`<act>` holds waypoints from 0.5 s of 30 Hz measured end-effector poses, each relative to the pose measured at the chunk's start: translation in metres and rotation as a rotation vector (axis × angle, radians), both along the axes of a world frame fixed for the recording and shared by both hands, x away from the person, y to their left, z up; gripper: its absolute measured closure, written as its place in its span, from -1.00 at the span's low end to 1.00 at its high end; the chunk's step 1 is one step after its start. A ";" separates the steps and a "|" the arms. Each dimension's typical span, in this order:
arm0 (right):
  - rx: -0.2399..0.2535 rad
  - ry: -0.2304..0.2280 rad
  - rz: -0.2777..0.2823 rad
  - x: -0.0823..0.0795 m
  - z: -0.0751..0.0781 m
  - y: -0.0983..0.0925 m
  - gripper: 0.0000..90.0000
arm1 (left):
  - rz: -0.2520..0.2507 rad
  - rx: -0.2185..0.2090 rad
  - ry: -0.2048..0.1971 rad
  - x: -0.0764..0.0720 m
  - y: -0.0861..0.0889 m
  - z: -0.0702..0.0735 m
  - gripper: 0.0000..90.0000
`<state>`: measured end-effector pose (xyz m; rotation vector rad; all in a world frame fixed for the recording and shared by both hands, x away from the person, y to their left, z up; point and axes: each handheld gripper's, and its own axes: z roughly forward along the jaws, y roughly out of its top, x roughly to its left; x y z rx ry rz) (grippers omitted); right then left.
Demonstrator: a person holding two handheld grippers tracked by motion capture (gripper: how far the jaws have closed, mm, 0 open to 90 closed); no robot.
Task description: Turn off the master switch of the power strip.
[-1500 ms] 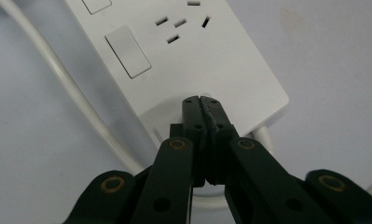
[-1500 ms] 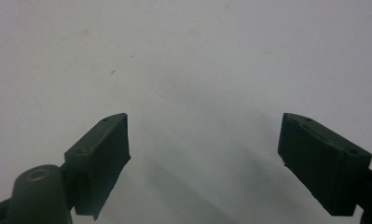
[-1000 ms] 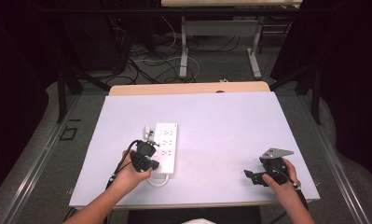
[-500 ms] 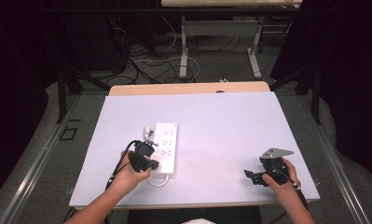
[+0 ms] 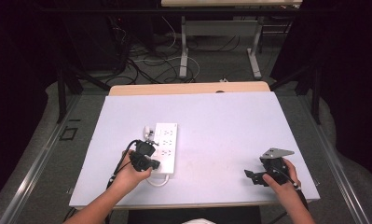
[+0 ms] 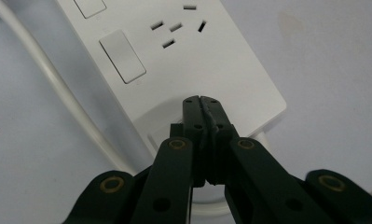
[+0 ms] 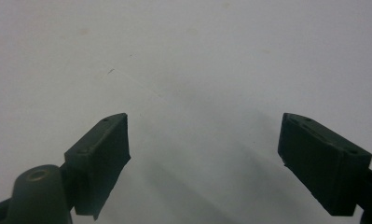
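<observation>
High view. White power strip [image 5: 164, 147] lies flat on the pale table [image 5: 221, 121], its long axis running away from the person. Left gripper [image 5: 146, 161] sits at the strip's near end, over its left corner, held by the left hand [image 5: 127, 172]; the hand and gripper body cover the jaw tips, so contact with the strip cannot be read here. A small white plug [image 5: 148, 133] stands just beside the strip's far left corner; its detail is too small to make out. A loop of white cord [image 5: 158, 181] curls out from under the strip's near end. Right gripper [image 5: 260, 173] rests well to the right of the strip, near the table's front right corner, in the right hand [image 5: 279, 179]; both forearms are cut off by the bottom edge.

Left gripper view. Jaws are pressed together tip to tip, nothing seen between them. Their tips sit over the strip's [image 6: 174, 70] end, at a round raised patch; whether they touch it is unclear. A rocker switch [image 6: 122, 56] and one socket's slots lie beyond the tips. The cord [image 6: 58, 98] runs alongside the strip; the strip's far part is cropped.

Right gripper view. Jaws stand wide apart, empty, over bare table [image 7: 197, 56]. The strip is out of frame.
</observation>
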<state>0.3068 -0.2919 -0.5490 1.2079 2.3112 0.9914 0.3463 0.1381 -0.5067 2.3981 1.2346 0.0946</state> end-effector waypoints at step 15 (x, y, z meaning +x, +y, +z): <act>-0.001 0.001 0.005 0.000 0.000 0.000 -0.64 | -0.014 -0.013 0.004 0.001 -0.001 0.001 0.78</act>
